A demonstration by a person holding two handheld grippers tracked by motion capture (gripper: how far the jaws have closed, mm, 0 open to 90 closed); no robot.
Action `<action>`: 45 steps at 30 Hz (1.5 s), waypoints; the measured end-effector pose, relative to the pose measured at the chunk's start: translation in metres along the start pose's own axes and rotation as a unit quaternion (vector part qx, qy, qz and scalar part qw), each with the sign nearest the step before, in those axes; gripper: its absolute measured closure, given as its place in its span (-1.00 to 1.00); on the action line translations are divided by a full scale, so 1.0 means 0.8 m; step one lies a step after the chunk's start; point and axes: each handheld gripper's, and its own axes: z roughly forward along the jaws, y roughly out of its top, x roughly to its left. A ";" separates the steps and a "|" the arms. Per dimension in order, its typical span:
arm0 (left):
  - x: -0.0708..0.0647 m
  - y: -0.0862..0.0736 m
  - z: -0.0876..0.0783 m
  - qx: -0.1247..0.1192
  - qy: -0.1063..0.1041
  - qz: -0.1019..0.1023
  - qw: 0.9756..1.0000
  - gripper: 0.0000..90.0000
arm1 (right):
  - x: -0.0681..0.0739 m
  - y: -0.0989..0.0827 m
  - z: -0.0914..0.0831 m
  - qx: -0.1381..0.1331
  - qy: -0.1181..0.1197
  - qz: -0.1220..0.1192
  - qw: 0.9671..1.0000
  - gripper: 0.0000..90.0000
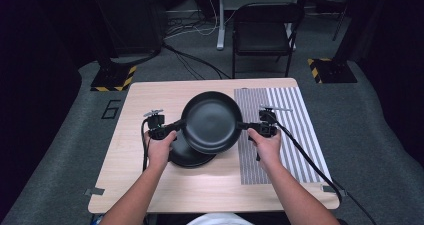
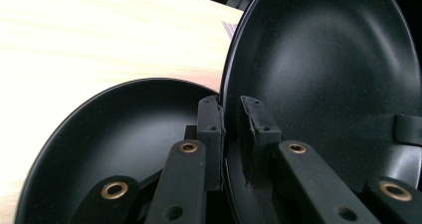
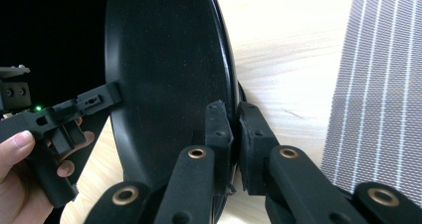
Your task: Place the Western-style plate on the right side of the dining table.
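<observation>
While both grippers' jaws clamp its rim, upper black plate [image 1: 211, 121] lifted, tilted over lower plate [image 1: 187, 155]

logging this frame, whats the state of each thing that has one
upper black plate: lifted off the table, gripped at opposite rims
lower black plate: lying flat on the table, partly under the upper one
left gripper: shut on the upper plate's left rim
right gripper: shut on its right rim
striped mat: spread flat
chair: unoccupied

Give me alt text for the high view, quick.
Two hand-held tools, left tool and right tool, clamp opposite rims of a black pan lifted over a second pan on a wooden table. A striped mat lies to the right.
</observation>
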 end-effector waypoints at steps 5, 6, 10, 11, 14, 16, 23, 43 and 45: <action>-0.006 0.001 0.007 0.004 -0.007 0.005 1.000 0.77 | -0.002 0.000 -0.010 -0.006 -0.008 -0.003 1.000 0.88; -0.007 0.002 0.009 0.005 -0.009 0.009 1.000 0.77 | -0.002 0.000 -0.013 -0.008 -0.010 -0.004 1.000 0.88; -0.015 0.004 0.014 0.006 -0.018 0.011 1.000 0.78 | -0.008 0.000 -0.022 -0.017 -0.006 0.007 1.000 0.88; -0.017 0.005 0.016 0.007 -0.018 0.016 1.000 0.78 | -0.010 -0.001 -0.023 -0.018 -0.009 0.008 1.000 0.88; -0.023 0.006 0.022 0.010 -0.023 0.022 0.999 0.78 | -0.017 -0.003 -0.030 -0.021 -0.008 0.016 1.000 0.88; -0.029 0.006 0.027 0.011 -0.025 0.021 0.999 0.78 | -0.021 -0.004 -0.034 -0.023 -0.010 0.024 0.999 0.88; -0.044 0.006 0.042 0.015 -0.037 0.025 0.999 0.78 | -0.031 -0.006 -0.053 -0.036 -0.017 0.026 0.999 0.88; -0.079 0.008 0.075 0.032 -0.066 0.036 0.997 0.78 | -0.052 -0.009 -0.095 -0.061 -0.036 0.037 0.997 0.87; -0.083 0.008 0.079 0.033 -0.070 0.034 0.996 0.78 | -0.054 -0.008 -0.101 -0.064 -0.040 0.037 0.996 0.87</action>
